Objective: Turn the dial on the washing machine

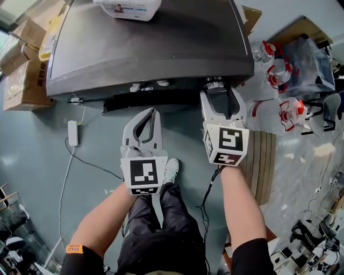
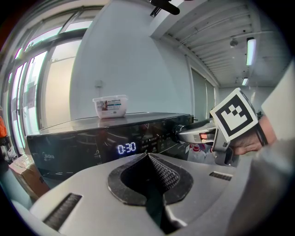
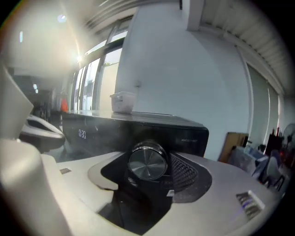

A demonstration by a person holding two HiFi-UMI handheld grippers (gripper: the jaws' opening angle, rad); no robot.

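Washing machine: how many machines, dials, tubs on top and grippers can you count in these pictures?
Washing machine: 1
Dial: 1
White tub: 1
Grippers: 2 (left gripper, right gripper)
Total: 5

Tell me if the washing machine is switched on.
On: the washer has its display lit, reading 0:30.

Silver dial [image 3: 147,164] — black washing machine [image 1: 145,48]
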